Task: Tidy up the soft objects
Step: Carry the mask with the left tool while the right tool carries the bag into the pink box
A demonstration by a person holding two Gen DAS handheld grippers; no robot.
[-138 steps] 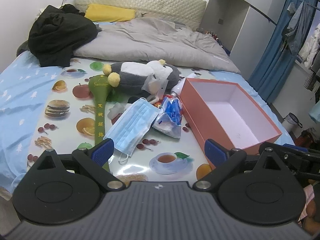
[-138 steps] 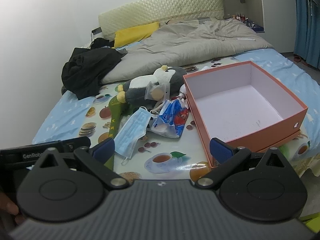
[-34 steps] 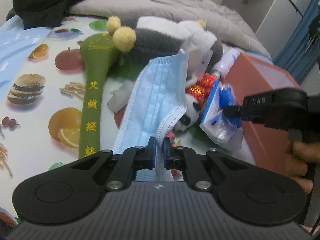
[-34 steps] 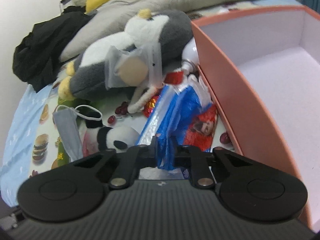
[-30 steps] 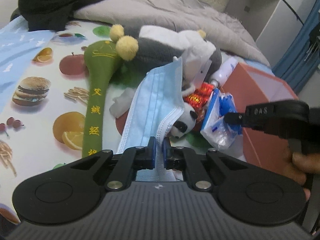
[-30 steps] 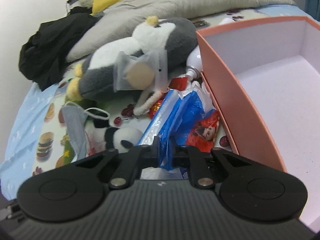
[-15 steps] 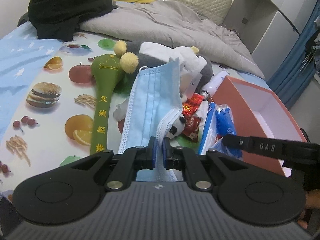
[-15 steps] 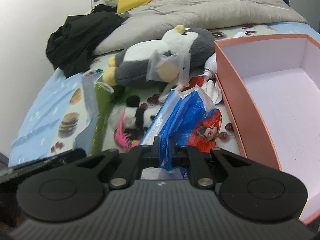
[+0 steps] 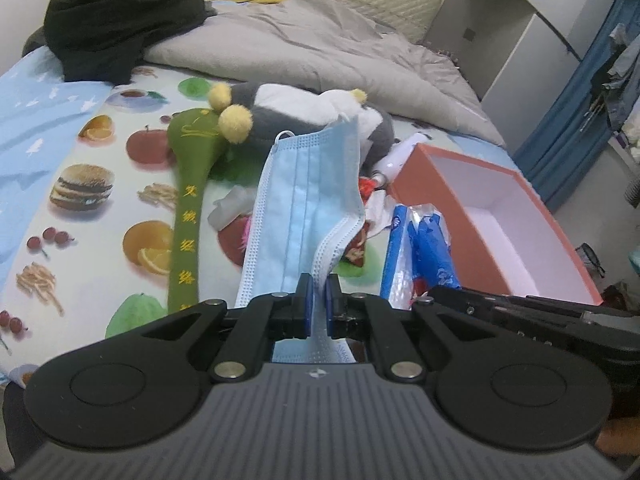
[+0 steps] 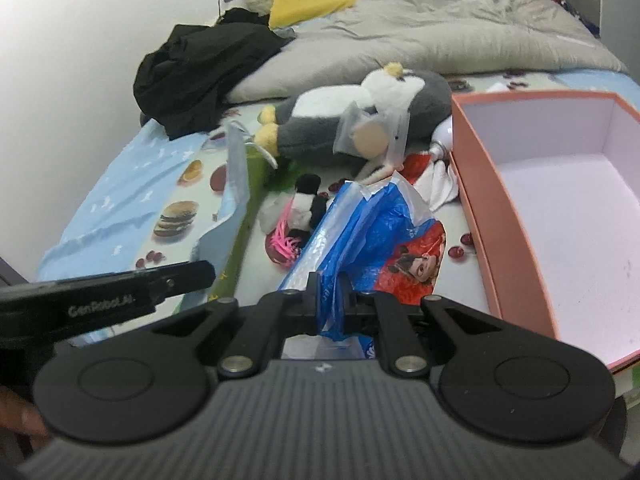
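Bed [image 9: 24,128]; mask [image 9: 304,208] in left hand-held gripper [image 9: 318,306]

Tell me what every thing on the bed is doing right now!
Left gripper: fingers shut on the blue face mask, lifted.
Right gripper: fingers shut on the blue plastic bag.
Orange box: open, empty.
Penguin plush: lying down.
Small panda toy: lying on the cloth.
Green stick toy: lying flat.

One face mask [image 9: 308,200], one blue bag [image 10: 372,236], two plush toys [image 10: 360,120], one box [image 10: 560,200].
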